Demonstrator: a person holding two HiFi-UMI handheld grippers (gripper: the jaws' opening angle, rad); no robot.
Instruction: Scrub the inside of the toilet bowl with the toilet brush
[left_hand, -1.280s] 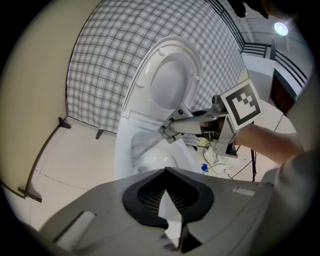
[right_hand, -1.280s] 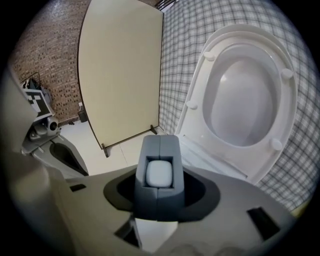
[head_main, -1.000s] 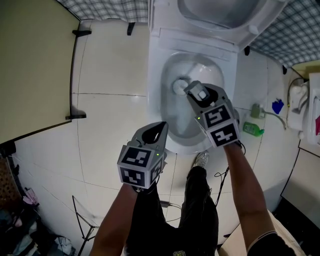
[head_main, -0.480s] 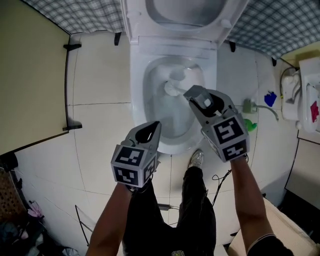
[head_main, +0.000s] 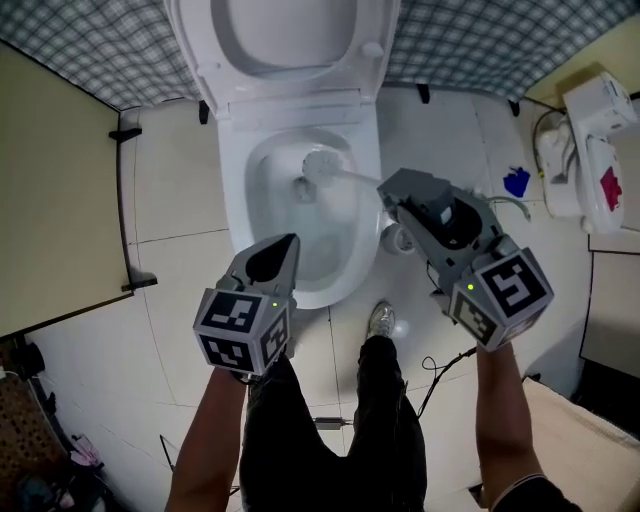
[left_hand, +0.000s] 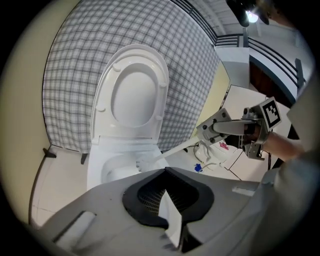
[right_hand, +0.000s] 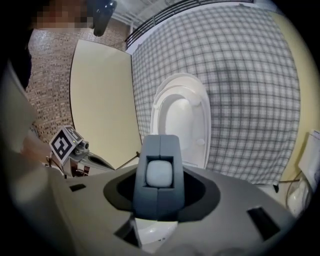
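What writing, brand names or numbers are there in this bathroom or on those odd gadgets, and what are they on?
No word or number can be read in any view.
Left claw's cube and right claw's cube: black and white square patterns, not letters.
White fixture by the wall: a red mark, too blurred to read.
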